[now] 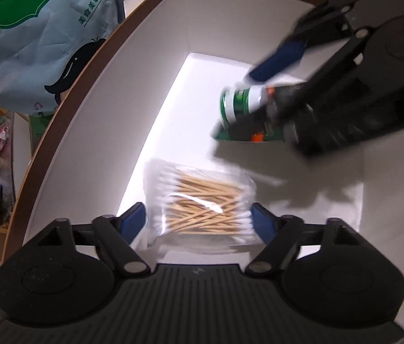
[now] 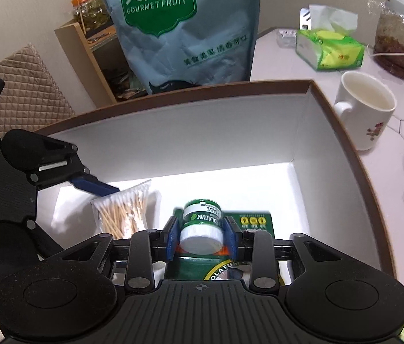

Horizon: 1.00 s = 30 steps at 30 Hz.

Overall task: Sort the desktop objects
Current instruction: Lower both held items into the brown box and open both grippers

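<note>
left gripper (image 1: 199, 218) low and level, blue fingers (image 1: 134, 222) spread wide, nothing pinched between them; right gripper (image 2: 201, 235) angled in from the right, blue pads (image 2: 173, 236) pressed on both sides of a small jar (image 2: 200, 226); seems tilted downward, though motion blur hides detail

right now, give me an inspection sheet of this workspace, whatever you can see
surface: pale tabletop, crowded.
job's things: brown-rimmed white cardboard box holds clear bag of wooden cotton swabs, flat green carton.
clutter: white ceramic mug, green tissue pack, blue fruit pouch, two jars.
grippers: left gripper open around the swabs; right gripper shut on green-and-white salve jar.
cables: white cord by brown-filled jar.
surroundings: wooden shelf, quilted beige cushion.
</note>
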Each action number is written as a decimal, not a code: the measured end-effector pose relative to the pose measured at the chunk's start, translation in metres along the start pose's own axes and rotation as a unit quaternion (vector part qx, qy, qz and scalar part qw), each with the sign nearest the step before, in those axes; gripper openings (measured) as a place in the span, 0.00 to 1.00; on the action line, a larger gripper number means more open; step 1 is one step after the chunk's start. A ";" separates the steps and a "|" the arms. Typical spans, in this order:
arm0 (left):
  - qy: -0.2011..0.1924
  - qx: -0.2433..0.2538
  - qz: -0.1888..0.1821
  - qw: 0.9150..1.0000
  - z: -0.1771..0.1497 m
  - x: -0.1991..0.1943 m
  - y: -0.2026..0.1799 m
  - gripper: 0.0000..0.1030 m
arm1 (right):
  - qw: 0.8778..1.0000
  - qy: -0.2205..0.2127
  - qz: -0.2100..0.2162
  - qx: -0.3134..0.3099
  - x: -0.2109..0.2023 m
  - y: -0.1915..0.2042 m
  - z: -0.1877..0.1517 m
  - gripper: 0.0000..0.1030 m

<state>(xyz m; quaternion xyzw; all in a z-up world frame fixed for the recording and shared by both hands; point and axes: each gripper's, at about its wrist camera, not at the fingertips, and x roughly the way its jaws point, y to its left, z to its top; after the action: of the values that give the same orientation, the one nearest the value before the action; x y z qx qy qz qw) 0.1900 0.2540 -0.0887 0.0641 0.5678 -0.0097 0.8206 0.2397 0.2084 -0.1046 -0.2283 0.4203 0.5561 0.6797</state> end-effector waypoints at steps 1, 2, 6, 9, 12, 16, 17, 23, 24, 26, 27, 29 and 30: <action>0.001 0.001 0.008 1.000 -0.002 0.000 -0.001 0.81 | 1.000 -0.007 -0.009 -0.004 -0.001 0.001 -0.001 0.82; 0.001 0.001 0.010 1.000 -0.003 0.000 0.000 0.81 | 1.000 -0.008 -0.007 -0.009 -0.003 0.002 -0.001 0.82; 0.000 -0.005 0.017 1.000 -0.009 -0.006 0.001 0.85 | 0.999 0.013 -0.024 -0.018 -0.006 0.005 0.002 0.82; -0.002 -0.006 0.019 1.000 -0.011 -0.012 0.000 0.88 | 0.999 0.030 -0.030 -0.010 -0.010 0.003 0.002 0.82; -0.004 -0.005 0.022 1.000 -0.010 -0.018 0.000 0.91 | 0.999 0.038 -0.030 0.000 -0.016 0.002 0.001 0.82; -0.006 -0.003 0.032 0.999 -0.005 -0.027 0.001 0.94 | 0.999 0.041 -0.032 0.006 -0.028 0.001 -0.005 0.82; -0.008 -0.003 0.033 0.999 0.000 -0.023 0.004 0.94 | 0.999 0.041 -0.032 0.009 -0.031 0.000 -0.007 0.82; -0.014 -0.008 0.035 0.999 -0.005 -0.034 0.002 0.95 | 0.998 0.041 -0.038 0.009 -0.049 0.007 -0.020 0.82; -0.015 -0.009 0.036 0.999 -0.006 -0.037 0.002 0.95 | 0.998 0.040 -0.038 0.010 -0.051 0.008 -0.022 0.82; -0.015 -0.010 0.038 0.999 -0.009 -0.042 -0.001 0.95 | 0.998 0.040 -0.039 0.010 -0.054 0.012 -0.026 0.82; -0.016 -0.011 0.039 0.999 -0.010 -0.044 -0.002 0.95 | 0.998 0.041 -0.040 0.010 -0.055 0.013 -0.027 0.82; -0.019 -0.011 0.042 0.999 -0.012 -0.050 -0.006 0.95 | 0.998 0.039 -0.040 0.008 -0.060 0.018 -0.030 0.82; -0.021 -0.012 0.044 0.999 -0.013 -0.053 -0.008 0.95 | 0.998 0.037 -0.040 0.007 -0.062 0.020 -0.031 0.82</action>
<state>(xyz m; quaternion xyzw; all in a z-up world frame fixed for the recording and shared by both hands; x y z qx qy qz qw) 0.1582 0.2450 -0.0446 0.0788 0.5473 0.0320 0.8326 0.2090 0.1543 -0.0672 -0.2608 0.4398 0.5162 0.6871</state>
